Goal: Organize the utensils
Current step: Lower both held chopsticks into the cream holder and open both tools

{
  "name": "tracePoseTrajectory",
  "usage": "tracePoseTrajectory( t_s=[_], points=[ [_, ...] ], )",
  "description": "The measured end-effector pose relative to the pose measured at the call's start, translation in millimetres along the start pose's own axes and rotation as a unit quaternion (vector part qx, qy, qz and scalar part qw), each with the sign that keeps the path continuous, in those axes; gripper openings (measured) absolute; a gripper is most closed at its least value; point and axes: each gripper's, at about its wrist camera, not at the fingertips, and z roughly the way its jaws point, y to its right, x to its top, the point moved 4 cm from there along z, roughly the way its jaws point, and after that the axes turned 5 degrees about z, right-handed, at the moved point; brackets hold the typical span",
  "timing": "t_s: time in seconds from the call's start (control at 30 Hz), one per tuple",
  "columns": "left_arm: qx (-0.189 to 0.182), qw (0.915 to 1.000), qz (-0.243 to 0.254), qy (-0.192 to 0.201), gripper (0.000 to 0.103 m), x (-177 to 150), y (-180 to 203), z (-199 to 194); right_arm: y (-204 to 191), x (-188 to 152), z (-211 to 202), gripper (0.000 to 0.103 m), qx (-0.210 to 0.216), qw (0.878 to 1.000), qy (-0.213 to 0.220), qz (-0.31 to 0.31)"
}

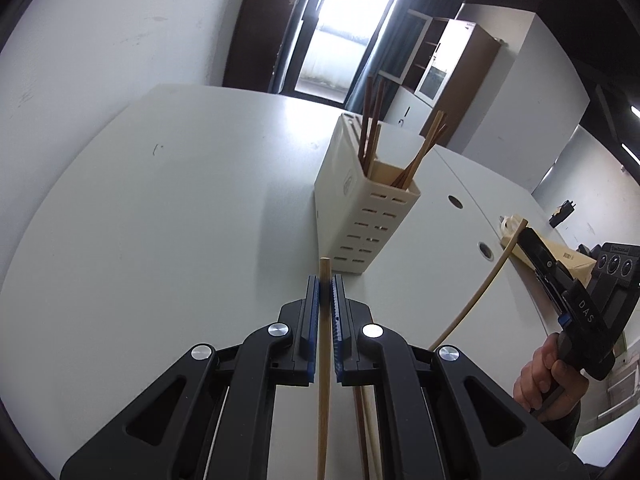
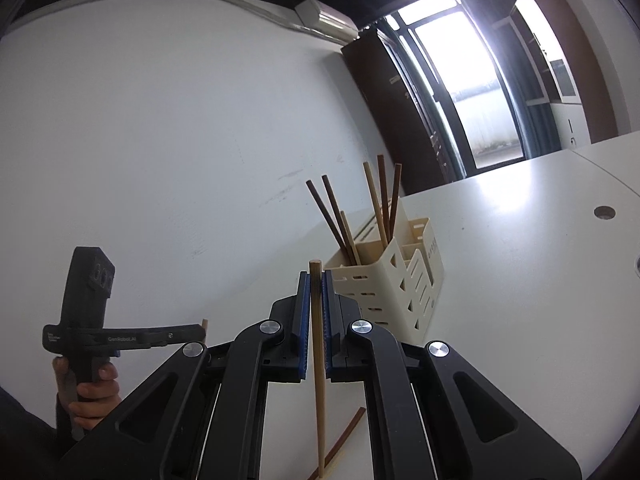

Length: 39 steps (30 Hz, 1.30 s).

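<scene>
A cream slotted utensil holder (image 1: 362,200) stands on the white table (image 1: 180,200) with several brown and light chopsticks standing in it; it also shows in the right wrist view (image 2: 404,276). My left gripper (image 1: 325,280) is shut on a light wooden chopstick (image 1: 323,360), held in the air just short of the holder. My right gripper (image 2: 316,276) is shut on another light chopstick (image 2: 318,360), to the holder's right in the left wrist view (image 1: 524,236). More loose chopsticks (image 2: 344,436) lie on the table below the grippers.
A cardboard box (image 1: 560,258) lies on the table at the right. Two round cable holes (image 1: 455,201) are set into the tabletop. A white wall, a glass door and cabinets stand behind the table.
</scene>
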Motion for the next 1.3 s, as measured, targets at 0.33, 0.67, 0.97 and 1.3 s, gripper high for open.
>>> tracePoseTrajectory(
  t_s=[0.33, 0.67, 0.97, 1.3],
  points=[
    [-0.009, 0.9945, 0.047, 0.093, 0.005, 62.4, 37.5, -23.6, -17.2, 37.8, 7.3, 0.006, -0.006, 0.998, 0.045, -0.047],
    [-0.015, 0.9881, 0.076, 0.133, 0.005, 119.5, 65.1, -17.4, -39.1, 82.4, 14.4, 0.006, -0.012, 0.990, 0.091, -0.109],
    [0.005, 0.9798, 0.088, 0.180, 0.005, 173.2, 81.2, -18.8, -36.8, 118.2, 30.5, 0.006, -0.012, 0.985, 0.114, -0.129],
    [-0.014, 0.9703, 0.083, 0.227, 0.005, 218.2, 95.4, -6.7, -31.5, 145.6, 34.2, 0.006, -0.020, 0.980, 0.148, -0.133]
  ],
)
